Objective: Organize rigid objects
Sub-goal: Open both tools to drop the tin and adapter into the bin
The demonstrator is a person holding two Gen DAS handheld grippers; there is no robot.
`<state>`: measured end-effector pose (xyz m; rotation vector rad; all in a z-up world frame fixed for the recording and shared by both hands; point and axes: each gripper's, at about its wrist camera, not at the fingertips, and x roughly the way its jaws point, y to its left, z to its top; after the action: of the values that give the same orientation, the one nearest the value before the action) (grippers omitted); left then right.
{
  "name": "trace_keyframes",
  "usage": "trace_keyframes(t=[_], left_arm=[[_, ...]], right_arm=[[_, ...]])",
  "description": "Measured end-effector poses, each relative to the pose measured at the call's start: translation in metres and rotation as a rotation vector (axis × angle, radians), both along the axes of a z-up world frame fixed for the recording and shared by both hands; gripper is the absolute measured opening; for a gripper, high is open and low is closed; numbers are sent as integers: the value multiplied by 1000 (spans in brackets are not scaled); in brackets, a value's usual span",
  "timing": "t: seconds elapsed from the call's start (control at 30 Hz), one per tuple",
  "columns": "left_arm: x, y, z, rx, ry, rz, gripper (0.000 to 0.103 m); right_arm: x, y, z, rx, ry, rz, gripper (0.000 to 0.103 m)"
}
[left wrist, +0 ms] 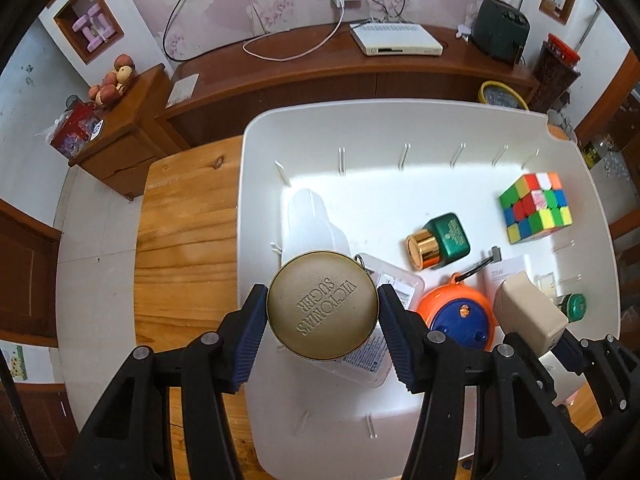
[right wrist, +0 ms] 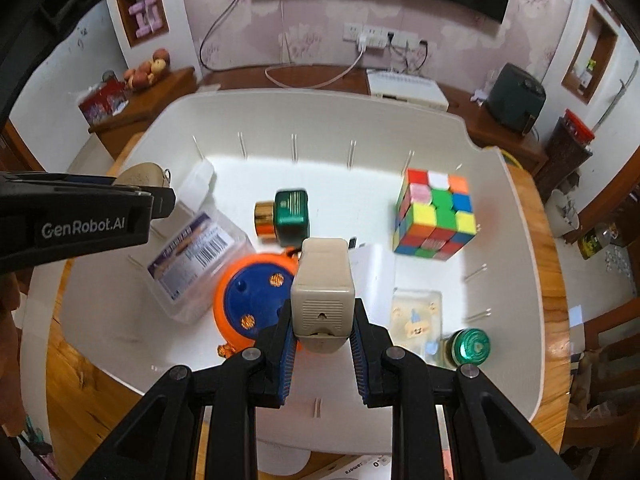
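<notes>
Looking along the left claw (left wrist: 322, 312), it's clenched on a gold tin (left wrist: 322, 305) held above the white bin (left wrist: 400, 120) (mid-delivery, I'd guess). From the right wrist, the right claw (right wrist: 322, 334) grips a beige adapter (right wrist: 322, 292) over the same bin; each needs a free spot before release.

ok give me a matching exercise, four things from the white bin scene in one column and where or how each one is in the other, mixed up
Things:
1. round gold tin
2. beige plastic box
3. Rubik's cube
4. green bottle with gold cap

States:
A. lying on its side on the floor of the white bin
B. clamped in the left tongs
C. sitting on the bin floor near the far right corner
D. clamped in the right tongs

Pairs: 1-B, 2-D, 3-C, 4-A
</notes>
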<state>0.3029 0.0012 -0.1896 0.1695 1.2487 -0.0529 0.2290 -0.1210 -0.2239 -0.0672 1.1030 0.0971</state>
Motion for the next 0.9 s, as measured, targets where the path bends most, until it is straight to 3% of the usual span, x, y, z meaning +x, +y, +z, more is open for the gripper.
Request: trace_keyframes(t=[0.23,0.3,0.37,0.43,0.67,0.9], left_arm=[[-1,-4,-10,10,39,-17,60],[-1,-4,-11,-18,60,-18,63],[-1,-3,-10,-42,66,-11,76],[-3,-3,-6,-79,61,-11,79],[-8,3,11,-154,64,25,79],[-26,6,43,-189,1,28,79]], right_arm=[[1,0,-6,-7,30,-1,27],[0,-1,-7,-4,41,-3,41],[-1,-2,-6,0,33,-2,54],[-5,-2,-2,-5,7,-4,62],[-19,-3,22,26,-85,8,63],[-36,-5,49,50,-169,14,63]])
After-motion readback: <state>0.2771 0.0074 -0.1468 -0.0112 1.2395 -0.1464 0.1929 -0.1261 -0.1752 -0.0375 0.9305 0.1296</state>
